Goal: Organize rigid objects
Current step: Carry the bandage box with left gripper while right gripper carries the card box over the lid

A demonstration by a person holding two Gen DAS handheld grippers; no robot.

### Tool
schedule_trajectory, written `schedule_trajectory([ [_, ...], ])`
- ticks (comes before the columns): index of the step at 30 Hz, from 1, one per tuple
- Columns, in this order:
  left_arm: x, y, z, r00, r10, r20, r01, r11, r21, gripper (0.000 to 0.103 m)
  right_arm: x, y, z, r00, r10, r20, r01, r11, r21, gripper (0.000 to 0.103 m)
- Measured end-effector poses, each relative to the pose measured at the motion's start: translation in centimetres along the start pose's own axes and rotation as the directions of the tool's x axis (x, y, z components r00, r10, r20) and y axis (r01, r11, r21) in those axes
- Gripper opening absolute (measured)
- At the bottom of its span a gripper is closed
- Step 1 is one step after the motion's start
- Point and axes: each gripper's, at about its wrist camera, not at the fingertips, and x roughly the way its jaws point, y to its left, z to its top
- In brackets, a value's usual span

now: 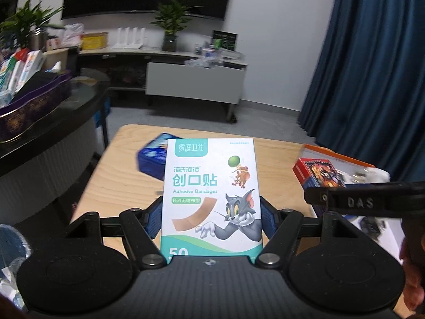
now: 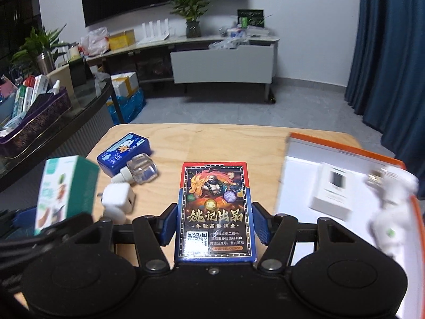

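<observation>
Between the left gripper (image 1: 211, 219) fingers a bandage box (image 1: 209, 199) is clamped; the right gripper (image 2: 213, 223) grips a card pack (image 2: 213, 212), both above the desk (image 2: 212, 143). Judged step: carrying to the orange-rimmed tray (image 2: 345, 150), whose white box (image 2: 332, 194) limits space; a blue tin (image 2: 122, 152), clear bottle (image 2: 140, 171) and charger (image 2: 118, 198) wait

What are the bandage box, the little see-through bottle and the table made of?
Bandage box: looks like thin printed cardboard, smooth, with sharp folded edges. Little bottle: clear and shiny, glass or hard plastic, I cannot tell which; its cap end is white, probably plastic. Table: pale wood, or a wood-look top, with grain lines showing.
</observation>
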Motion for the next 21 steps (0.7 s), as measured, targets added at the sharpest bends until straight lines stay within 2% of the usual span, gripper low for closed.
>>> schedule_trajectory([
  [9, 0.0, -4.6, 0.1, 0.994, -0.109, -0.02, 0.111, 0.989, 0.096, 0.071, -5.2, -5.7, -3.7, 0.996, -0.082, 0.03, 0.079, 0.993, 0.091, 0.07],
  [16, 0.5, -9.7, 0.6, 0.975, -0.216, -0.041, 0.22, 0.96, 0.173, 0.071, -8.0, -10.4, -5.3, 0.983, -0.174, 0.065, 0.16, 0.972, 0.174, 0.07],
  [21, 0.9, -12.2, 0.1, 0.964, -0.261, -0.048, 0.265, 0.944, 0.194, 0.071, -9.2, -13.7, -6.3, 0.967, -0.245, 0.071, 0.223, 0.946, 0.236, 0.07],
])
